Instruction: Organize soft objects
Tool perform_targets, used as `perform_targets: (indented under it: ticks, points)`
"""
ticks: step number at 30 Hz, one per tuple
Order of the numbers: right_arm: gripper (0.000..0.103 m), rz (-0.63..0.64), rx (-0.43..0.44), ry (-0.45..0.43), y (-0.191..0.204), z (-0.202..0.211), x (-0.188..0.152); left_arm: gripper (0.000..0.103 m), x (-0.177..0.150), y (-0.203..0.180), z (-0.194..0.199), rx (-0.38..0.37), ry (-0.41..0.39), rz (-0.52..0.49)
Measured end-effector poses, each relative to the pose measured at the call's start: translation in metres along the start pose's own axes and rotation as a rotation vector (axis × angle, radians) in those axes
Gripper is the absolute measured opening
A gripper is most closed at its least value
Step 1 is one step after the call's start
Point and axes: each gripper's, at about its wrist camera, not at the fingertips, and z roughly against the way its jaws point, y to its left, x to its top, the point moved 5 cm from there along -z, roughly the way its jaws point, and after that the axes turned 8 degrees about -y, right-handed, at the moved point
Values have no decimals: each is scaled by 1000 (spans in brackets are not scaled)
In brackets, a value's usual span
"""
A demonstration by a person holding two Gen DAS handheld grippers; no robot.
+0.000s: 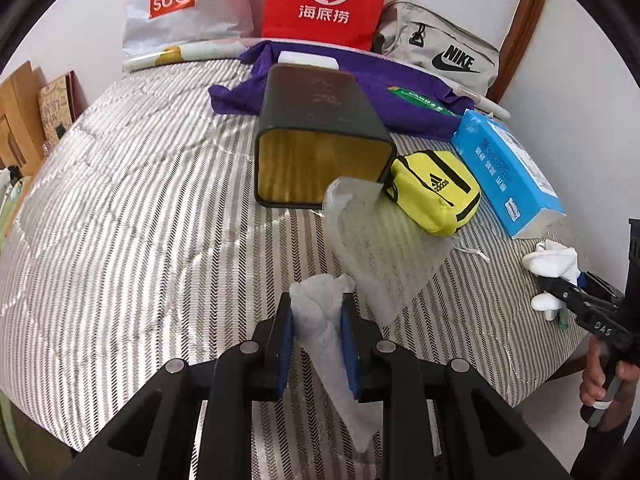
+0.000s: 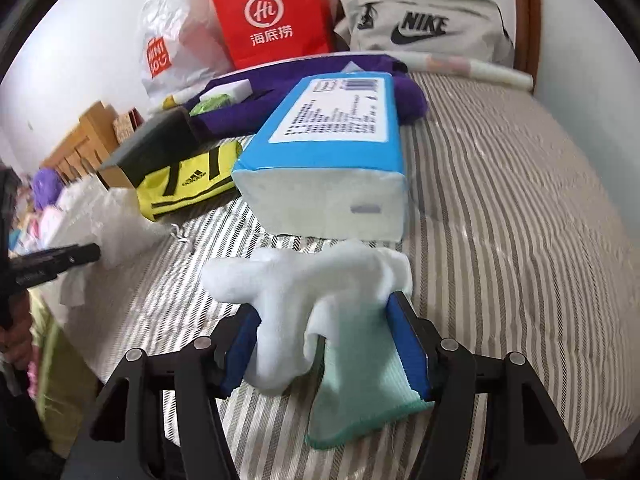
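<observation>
Left gripper (image 1: pixel 317 332): jaws nearly closed, blue pads pinching a crumpled white tissue (image 1: pixel 320 312) whose tail hangs below the fingers, above the striped bedcover (image 1: pixel 140 220). Right gripper (image 2: pixel 326 340): jaws stand about half open; a white sock (image 2: pixel 304 280) with a mint-green cuff lies between the pads, draped over the left one and touching the right one, resting on the bedcover. Whether the pads press it I cannot tell; it looks loose rather than clamped. Just beyond the tissue, a translucent white bag (image 1: pixel 372 248) lies flat, its far edge reaching the mouth of a dark box with a yellow lining (image 1: pixel 320 136), which lies on its side, opening toward the camera. Beside it sits a yellow Adidas pouch (image 1: pixel 436 192), then a blue tissue pack (image 1: pixel 504 176) directly ahead of the sock. Further back: purple cloth (image 1: pixel 400 96), a grey Nike bag (image 1: pixel 440 52), a red paper bag (image 1: pixel 324 0), a white Miniso bag (image 1: pixel 176 4). Judgement: the step in hand is sorting the small soft items, the tissue lifted, the sock at a set-down or pick-up point. The next move likely needs the tissue carried forward to the box mouth or bag and released cleanly, its tail clear of the pads.
</observation>
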Motion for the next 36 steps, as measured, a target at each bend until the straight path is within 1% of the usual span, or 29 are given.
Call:
perform_targets:
  ticks: [1,2,4,5,8,12,18,22,29,36]
  points:
    - [51,10,-7,-3,1,-1,1,23,0,0,-1,-3,2,5]
    - [37,14,-8,-7,3,-2,1,23,0,1,-3,-6,5,7]
    - [31,11,11,2,5,-1,2,23,0,3,-3,-15,5,14]
    - [26,16,17,6,6,0,3,23,0,4,-3,-19,5,17]
    - [22,27,40,19,11,4,2,21,1,6,-2,-31,-6,11]
    - [21,21,69,17,18,13,5,21,5,6,8,-26,-27,-8]
    - [21,5,46,25,16,23,12,21,13,13,23,-39,-37,27]
    - [21,7,38,13,15,33,20,21,22,15,33,-43,-51,46]
    - [21,33,37,-5,20,46,36,21,39,11,47,-50,-73,47]
    - [21,53,67,-36,26,55,59,21,59,9,59,-52,-87,45]
